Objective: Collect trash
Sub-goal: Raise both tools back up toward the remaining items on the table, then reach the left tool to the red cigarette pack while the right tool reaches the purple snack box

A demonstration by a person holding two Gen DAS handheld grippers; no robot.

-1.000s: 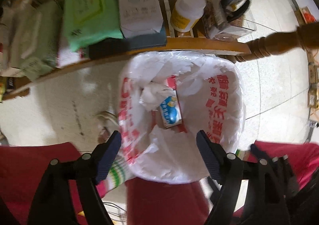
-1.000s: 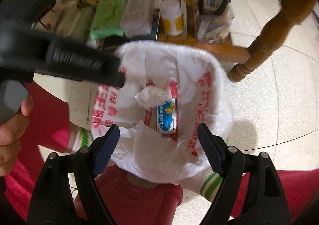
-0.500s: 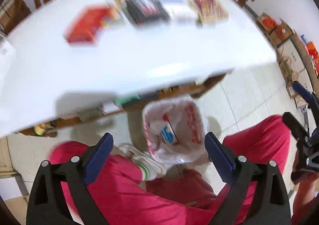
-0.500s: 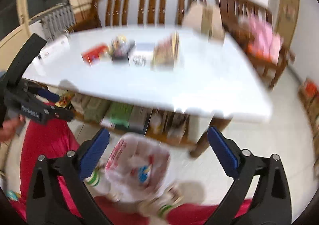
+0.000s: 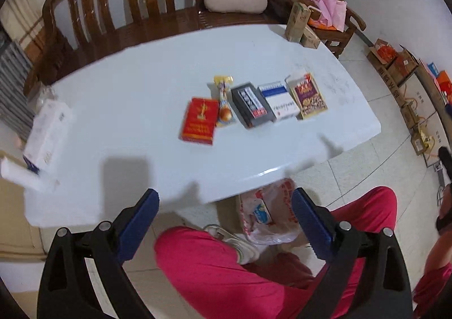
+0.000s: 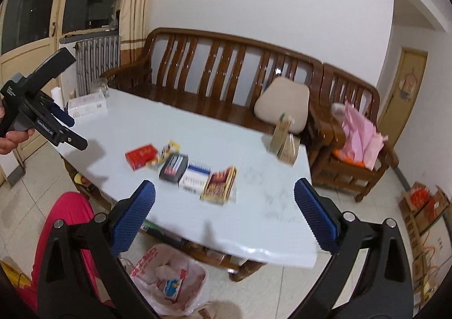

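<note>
A row of packets lies mid-table: a red box, a yellow snack wrapper, a black box, a blue-and-white box and a brown-and-yellow packet. A bin lined with a white bag stands on the floor below the table's near edge, holding a blue-and-white carton and tissue. My left gripper is open and empty above my knees. My right gripper is open and empty over the table's near edge. The left gripper also shows in the right wrist view.
The white table has a wooden bench behind it. A tissue box sits at the table's left end, a carton at its far right. Cardboard boxes line the right wall.
Both grippers have risen from just above the bin to above table height and now look across the tabletop. Both have stayed open and empty.
</note>
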